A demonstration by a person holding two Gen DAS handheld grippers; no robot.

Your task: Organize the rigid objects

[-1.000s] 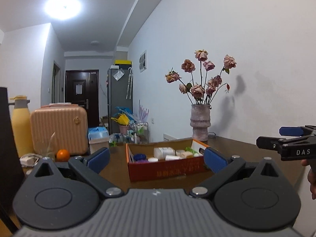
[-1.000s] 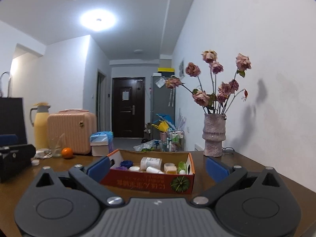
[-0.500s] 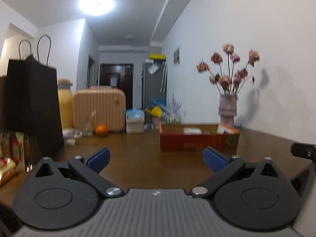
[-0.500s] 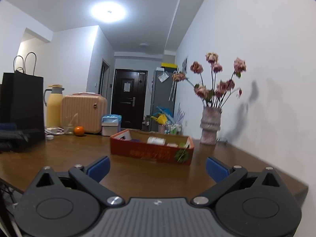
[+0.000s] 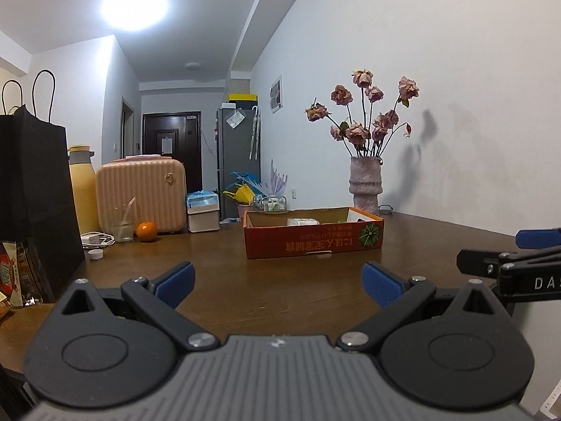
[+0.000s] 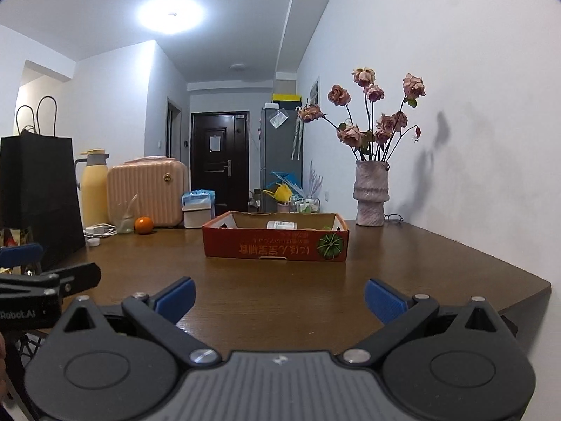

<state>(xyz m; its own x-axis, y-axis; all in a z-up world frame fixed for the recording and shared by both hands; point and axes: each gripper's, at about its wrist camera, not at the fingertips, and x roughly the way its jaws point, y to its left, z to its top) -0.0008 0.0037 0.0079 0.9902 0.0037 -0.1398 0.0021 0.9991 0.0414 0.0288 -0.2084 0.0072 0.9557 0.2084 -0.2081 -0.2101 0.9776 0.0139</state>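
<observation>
Both claws are hanging spread wide and empty low in the frame, the left claw [image 5: 277, 279] and the right claw [image 6: 278, 296] each over the bare brown surface [image 6: 280, 291] near its front edge. Ahead, at frame centre and well apart from either claw, the red box [image 6: 275, 245] is sitting with a few small items already showing inside. Judging by this, sorting is partly done or just starting; nothing is being carried.
</observation>
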